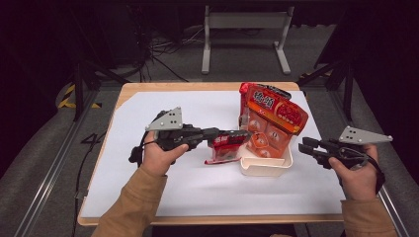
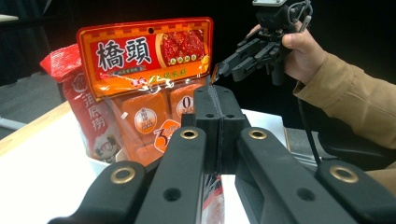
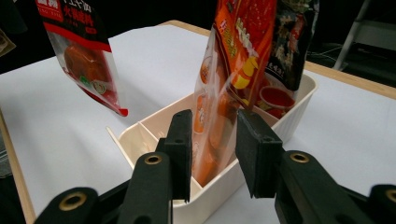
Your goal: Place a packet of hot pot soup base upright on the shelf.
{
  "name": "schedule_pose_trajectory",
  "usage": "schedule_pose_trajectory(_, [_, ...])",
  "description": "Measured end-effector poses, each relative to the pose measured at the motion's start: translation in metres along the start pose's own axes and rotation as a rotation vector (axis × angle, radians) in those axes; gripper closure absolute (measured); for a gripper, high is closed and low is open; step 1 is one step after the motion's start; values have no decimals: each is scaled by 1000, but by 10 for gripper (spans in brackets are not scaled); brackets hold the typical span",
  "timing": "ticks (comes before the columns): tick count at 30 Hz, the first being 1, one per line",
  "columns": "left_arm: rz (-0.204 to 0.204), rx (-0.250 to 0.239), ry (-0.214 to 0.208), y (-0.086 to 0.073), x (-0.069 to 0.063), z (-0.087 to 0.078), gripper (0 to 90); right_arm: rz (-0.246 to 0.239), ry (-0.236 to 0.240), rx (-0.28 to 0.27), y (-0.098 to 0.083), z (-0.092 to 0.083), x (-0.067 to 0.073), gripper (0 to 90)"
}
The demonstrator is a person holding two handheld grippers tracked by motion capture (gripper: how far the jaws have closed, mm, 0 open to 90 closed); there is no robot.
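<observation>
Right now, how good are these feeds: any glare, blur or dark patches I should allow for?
High view: soft overall, room beyond the table nearly black. Left gripper view: glare streaks on the orange packet, near fingers blurred. Right gripper view: the white tray is evenly lit, the red pouch at top left slightly soft.

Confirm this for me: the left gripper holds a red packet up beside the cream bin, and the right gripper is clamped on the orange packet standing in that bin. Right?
Not quite. The right gripper is open: in the right gripper view its jaws stand apart, short of the orange packet. The left gripper does hold the red packet beside the cream bin.
</observation>
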State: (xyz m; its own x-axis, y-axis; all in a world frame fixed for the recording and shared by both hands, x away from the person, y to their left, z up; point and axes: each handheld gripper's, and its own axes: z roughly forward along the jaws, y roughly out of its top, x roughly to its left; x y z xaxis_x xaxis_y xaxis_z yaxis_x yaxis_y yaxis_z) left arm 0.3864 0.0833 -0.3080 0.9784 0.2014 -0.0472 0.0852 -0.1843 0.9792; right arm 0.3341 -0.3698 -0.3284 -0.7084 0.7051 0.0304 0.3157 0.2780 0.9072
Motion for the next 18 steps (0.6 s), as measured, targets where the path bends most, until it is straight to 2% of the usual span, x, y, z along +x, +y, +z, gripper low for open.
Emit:
schedule_pose_trajectory(8, [21,1,-18,12,1,18,900,13,-14,2,-4,-2,-6,668])
schedule_pose_trajectory(18, [34,-9,-40,15,2,36,900,13,-11,-2,-4,-3,-8,668])
